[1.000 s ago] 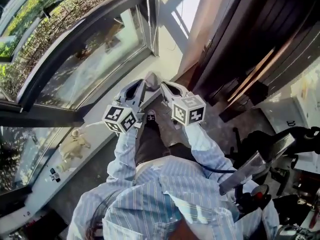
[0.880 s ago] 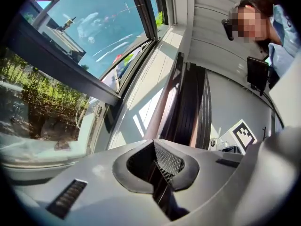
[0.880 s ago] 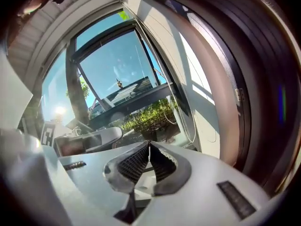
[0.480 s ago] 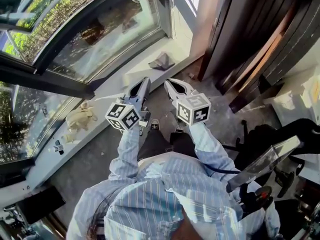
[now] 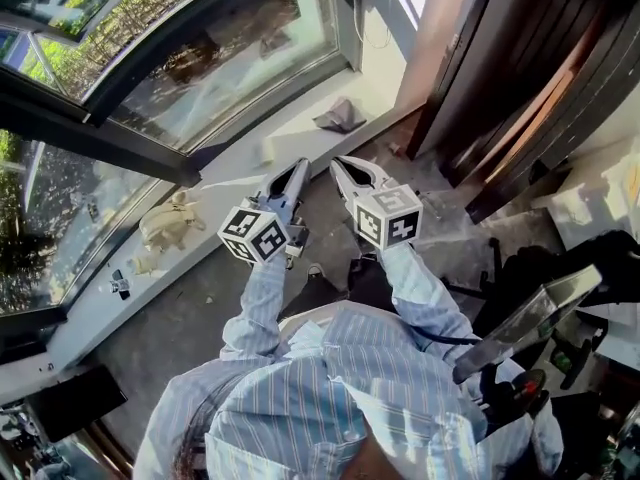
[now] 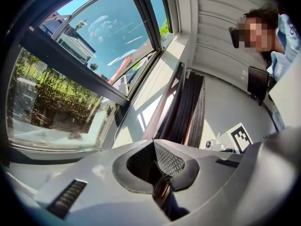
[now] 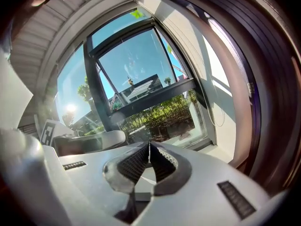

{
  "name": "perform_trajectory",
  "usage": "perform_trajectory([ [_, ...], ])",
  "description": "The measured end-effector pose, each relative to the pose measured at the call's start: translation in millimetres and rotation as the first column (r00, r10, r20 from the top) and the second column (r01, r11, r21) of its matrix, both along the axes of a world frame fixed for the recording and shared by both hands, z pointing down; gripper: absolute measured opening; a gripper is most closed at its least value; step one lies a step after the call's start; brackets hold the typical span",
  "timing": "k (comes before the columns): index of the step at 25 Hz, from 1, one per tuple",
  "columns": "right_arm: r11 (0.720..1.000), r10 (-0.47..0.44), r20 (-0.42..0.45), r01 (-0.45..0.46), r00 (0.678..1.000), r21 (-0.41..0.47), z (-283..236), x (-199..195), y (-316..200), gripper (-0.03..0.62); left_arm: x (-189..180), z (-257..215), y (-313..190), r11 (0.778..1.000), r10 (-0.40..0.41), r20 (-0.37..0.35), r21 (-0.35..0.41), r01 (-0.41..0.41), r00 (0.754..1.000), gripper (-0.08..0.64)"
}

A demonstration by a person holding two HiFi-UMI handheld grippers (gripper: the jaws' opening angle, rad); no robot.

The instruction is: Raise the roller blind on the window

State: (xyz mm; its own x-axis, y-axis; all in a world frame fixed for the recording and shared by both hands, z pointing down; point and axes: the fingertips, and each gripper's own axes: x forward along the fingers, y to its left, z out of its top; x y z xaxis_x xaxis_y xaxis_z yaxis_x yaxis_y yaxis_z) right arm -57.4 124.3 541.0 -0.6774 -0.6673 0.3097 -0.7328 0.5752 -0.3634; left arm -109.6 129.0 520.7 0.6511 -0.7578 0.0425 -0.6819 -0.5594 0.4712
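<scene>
Head view, from steeply above: striped sleeves (image 5: 410, 298) stretched forward, left tool (image 5: 298, 168) and right tool (image 5: 340, 166) side by side and close together above the grey floor (image 5: 200, 308). Tips turned toward the white sill (image 5: 300, 133) under the window (image 5: 230, 58). On the sill, well apart from each other: a beige soft thing (image 5: 165, 223) and a crumpled grey piece (image 5: 340, 116). Off to the right, dark wooden slats (image 5: 520, 78). Jaws too small here to read.

Left gripper view: jaws pressed flat together, nothing between them. Window seen slantwise at the left, sunlit sill running away, the dark slats straight ahead. Only here: white boarded ceiling (image 6: 221, 13), the person's dark hair (image 6: 263, 15) at the upper right, and a marker cube (image 6: 242, 138) of the right tool at the right edge.

Right gripper view: jaws narrow, tips meeting, a mere sliver of gap lower down, nothing held. Only here: the window nearly head-on, dark frame, bare glass, blue sky and shrubs beyond. Also a thin cord (image 7: 219, 108) hanging on the wall just beside the frame's right side. Grey body of the left tool at the left.

Roller blind itself not to be made out in any view.
</scene>
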Motion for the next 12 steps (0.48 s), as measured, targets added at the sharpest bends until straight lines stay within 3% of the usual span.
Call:
perform_trajectory([
  [12,0.999,0.046,0.007,-0.046,0.999,0.016,-2,-76,46,0.014,-80,10,45,1.000,0.022,-0.044,-0.013,-0.023,0.999,0.005],
])
